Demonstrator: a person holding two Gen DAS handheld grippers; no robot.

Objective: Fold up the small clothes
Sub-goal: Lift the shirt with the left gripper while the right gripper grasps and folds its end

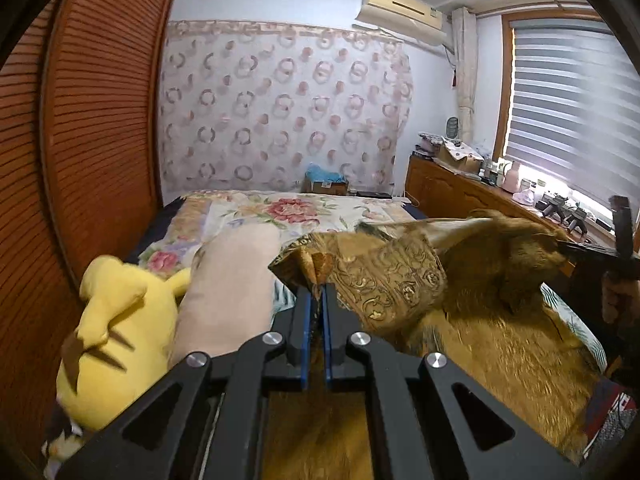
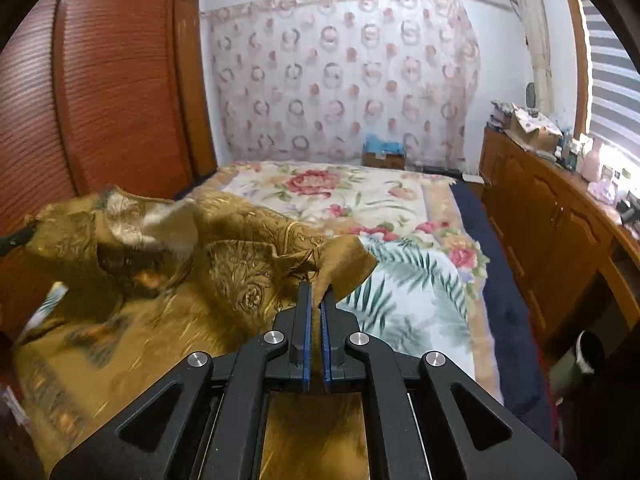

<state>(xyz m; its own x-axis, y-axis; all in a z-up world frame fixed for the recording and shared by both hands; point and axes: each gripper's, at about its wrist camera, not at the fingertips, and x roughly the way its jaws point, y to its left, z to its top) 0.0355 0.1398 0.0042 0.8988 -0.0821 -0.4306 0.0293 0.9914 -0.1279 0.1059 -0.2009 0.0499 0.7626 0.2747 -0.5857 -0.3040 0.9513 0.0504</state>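
- Gold brocade garment [image 1: 400, 280] held up over the bed [image 2: 400, 200], stretched roughly side to side between the two grippers; lower part hangs and is blurred.
- Left gripper [image 1: 319, 288]: jaws closed, pinching one edge of the cloth.
- Right gripper [image 2: 316, 294]: jaws closed on the opposite edge; a corner flops over beyond its tips.
- Open cardboard box [image 1: 460, 156] on the wooden sideboard [image 2: 540, 208]; contents unclear.
- Second box [image 2: 382, 158] at the far end of the bed, blue material on top.
- Bed carries a floral blanket; yellow plush toy [image 1: 116, 340] and pale pillow [image 1: 232, 292] at left.
- Slatted wooden wardrobe [image 2: 112, 80], patterned curtain [image 2: 340, 72] on far wall, blinds [image 1: 572, 100] at the window.
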